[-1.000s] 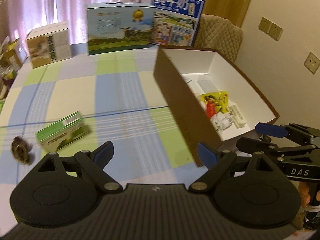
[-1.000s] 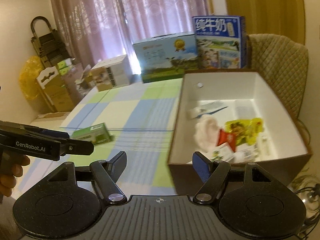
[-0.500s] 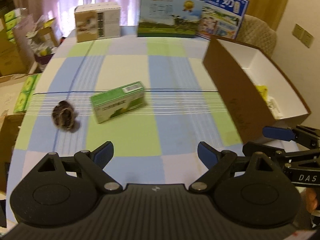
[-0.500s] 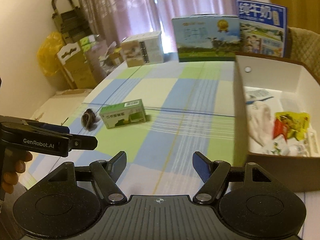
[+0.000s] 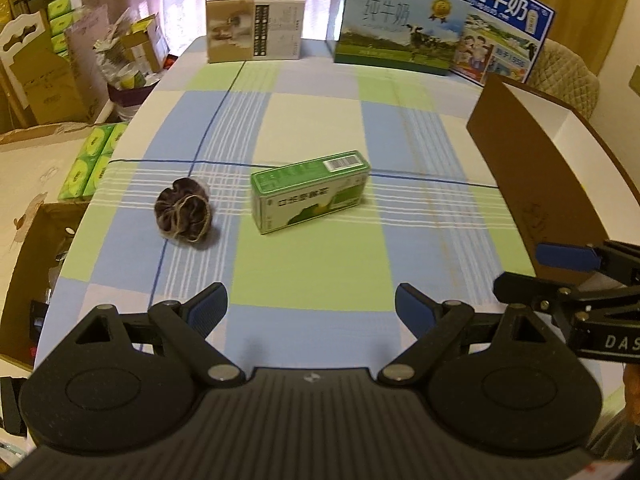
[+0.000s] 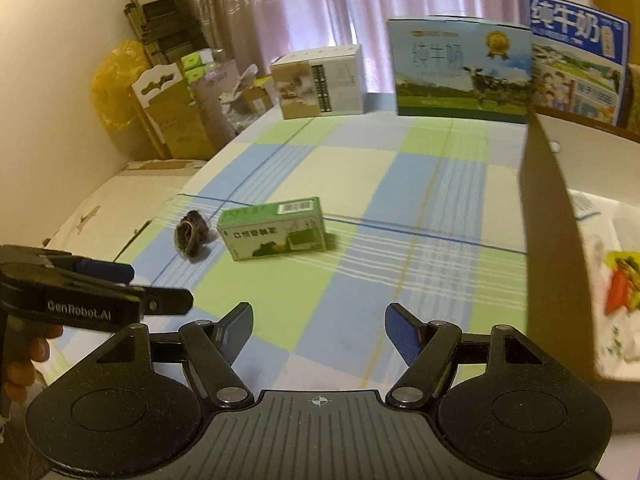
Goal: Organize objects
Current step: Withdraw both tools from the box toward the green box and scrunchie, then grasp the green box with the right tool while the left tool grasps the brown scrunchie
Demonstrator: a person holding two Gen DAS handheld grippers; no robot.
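- Pink curtains and stacked cartons close off the far end of the room; nearer us lies the worktop (image 5: 312, 276) under its checked blue, green and cream cloth.
- At the right edge of that cloth stands the open brown storage box (image 6: 548, 248), already holding several packets, so we judge the sorting to be partly done.
- Two things remain loose on the cloth: the green carton (image 5: 310, 196) lying on its long side near the middle, and just to its left, apart from it, the dark scrunchie (image 5: 183, 215).
- Our left gripper (image 5: 311, 308) hangs above the near edge with its fingers spread wide and nothing between them; the carton sits ahead, almost centred in the gap.
- Our right gripper (image 6: 319, 326) is beside it, fingers likewise parted and empty, close to the box's near corner.
- We read this as the approach to the next pick-up, with neither item touched.
- Next we would lower one gripper over the carton, straddle its narrow width and close squarely; the scrunchie, being soft and low, would need a pinch right down at the cloth.
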